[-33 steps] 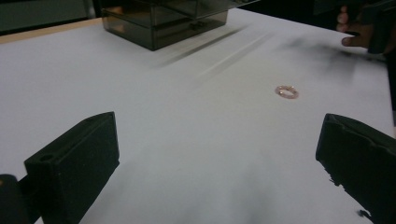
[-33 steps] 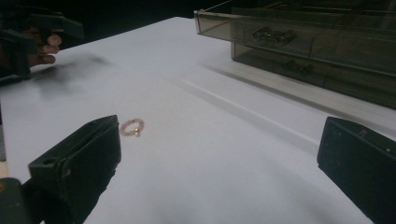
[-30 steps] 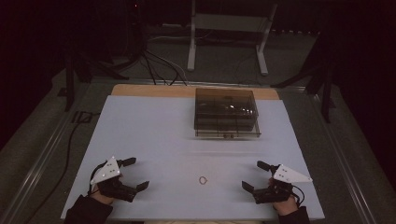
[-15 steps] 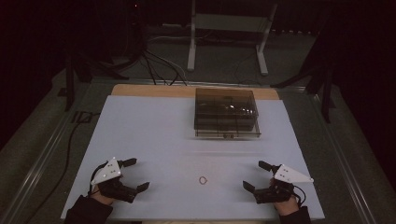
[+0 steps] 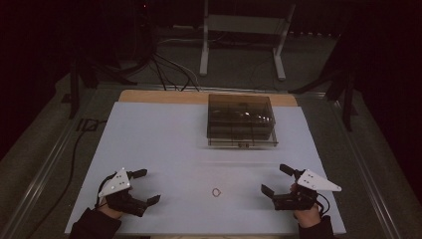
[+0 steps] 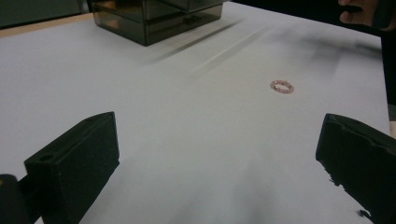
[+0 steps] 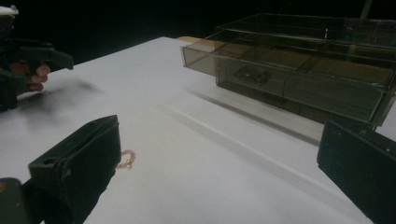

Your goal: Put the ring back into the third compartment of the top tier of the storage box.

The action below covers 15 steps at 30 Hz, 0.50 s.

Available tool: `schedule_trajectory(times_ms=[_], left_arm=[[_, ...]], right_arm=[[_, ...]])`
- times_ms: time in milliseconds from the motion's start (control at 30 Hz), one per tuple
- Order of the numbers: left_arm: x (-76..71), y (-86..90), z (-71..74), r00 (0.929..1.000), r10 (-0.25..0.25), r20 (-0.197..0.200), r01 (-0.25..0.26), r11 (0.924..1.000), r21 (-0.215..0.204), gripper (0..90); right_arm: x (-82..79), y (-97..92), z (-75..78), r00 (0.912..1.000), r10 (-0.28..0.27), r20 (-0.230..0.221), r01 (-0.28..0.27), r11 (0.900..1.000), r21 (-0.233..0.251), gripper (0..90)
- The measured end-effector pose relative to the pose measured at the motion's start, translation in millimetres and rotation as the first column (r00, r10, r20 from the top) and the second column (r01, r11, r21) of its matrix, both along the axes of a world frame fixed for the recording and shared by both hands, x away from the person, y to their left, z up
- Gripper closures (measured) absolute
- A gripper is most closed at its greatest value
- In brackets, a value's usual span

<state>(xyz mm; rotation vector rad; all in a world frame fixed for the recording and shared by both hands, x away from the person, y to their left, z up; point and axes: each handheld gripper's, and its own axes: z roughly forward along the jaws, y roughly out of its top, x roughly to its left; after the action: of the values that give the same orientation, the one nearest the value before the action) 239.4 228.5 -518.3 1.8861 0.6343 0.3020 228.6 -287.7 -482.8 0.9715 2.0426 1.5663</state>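
Between the spread left tool [image 5: 143,186] and spread right tool [image 5: 275,180] lies a ring [image 5: 216,191].

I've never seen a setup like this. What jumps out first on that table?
A tiny pinkish ring lies alone on the white table, near its front edge. An open left gripper and an open right gripper, each held in a hand, flank the ring without touching it. Farther back stands a smoky see-through drawer box.
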Motion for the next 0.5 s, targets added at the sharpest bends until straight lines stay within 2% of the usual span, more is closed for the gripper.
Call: schedule_trajectory(times_ms=[133, 433, 500], left_arm=[[0.3, 0.7, 0.2, 1.0, 0.0, -0.001, 0.0, 1.0, -0.009, 0.6], [0.2, 0.3, 0.7, 1.0, -0.004, 0.002, 0.004, 0.9999, -0.014, 0.6], [0.0, -0.6, 0.7, 1.0, -0.004, 0.001, 0.004, 0.9999, -0.014, 0.6]], right_arm=[[1.3, 2.6, 4.3, 1.0, 0.001, 0.006, -0.001, 0.9999, -0.014, 0.0], [7.6, 9.7, 16.1, 0.9993, 0.022, 0.03, -0.023, 0.9993, 0.028, 0.0], [10.0, 13.1, 17.7, 0.9989, 0.032, 0.034, -0.033, 0.9992, 0.023, 0.0]])
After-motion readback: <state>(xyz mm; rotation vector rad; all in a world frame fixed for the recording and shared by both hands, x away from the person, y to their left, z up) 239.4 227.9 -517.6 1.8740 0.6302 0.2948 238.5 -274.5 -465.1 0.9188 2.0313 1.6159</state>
